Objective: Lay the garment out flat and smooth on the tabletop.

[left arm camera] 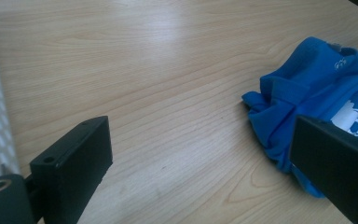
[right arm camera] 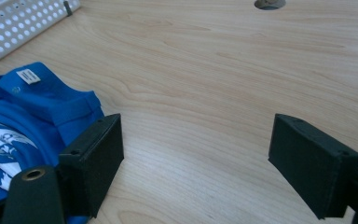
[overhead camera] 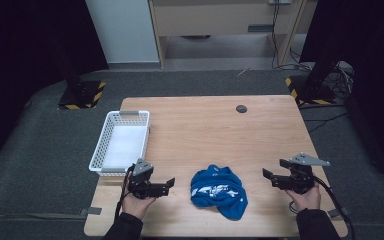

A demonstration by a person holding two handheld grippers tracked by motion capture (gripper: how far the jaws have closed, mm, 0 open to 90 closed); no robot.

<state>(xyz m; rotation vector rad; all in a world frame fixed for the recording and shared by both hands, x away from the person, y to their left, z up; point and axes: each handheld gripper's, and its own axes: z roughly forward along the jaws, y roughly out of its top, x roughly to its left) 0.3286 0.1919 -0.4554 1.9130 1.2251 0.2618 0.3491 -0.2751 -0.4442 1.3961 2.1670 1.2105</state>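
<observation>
White perforated plastic basket (overhead camera: 120, 142) sits at the left edge of the pale wooden bench (overhead camera: 260, 140), empty as far as the high view shows. Just right of it, left tool (overhead camera: 169, 184) hovers low, jaws spread wide, nothing between them. Crumpled blue garment with white print (overhead camera: 219, 191) lies in a heap near the front edge, between the two tools, touching neither. Right tool (overhead camera: 266, 174) sits further off on the far side, jaws likewise apart and empty.

Judgement: the step is the first grab on the cloth. Best to bring each tool in from its own side, low to the bench, and close on a raised fold or the collar edge with the white label (right arm camera: 29, 76) rather than the flat middle. Pinch through one layer only, so the heap opens when lifted.
</observation>
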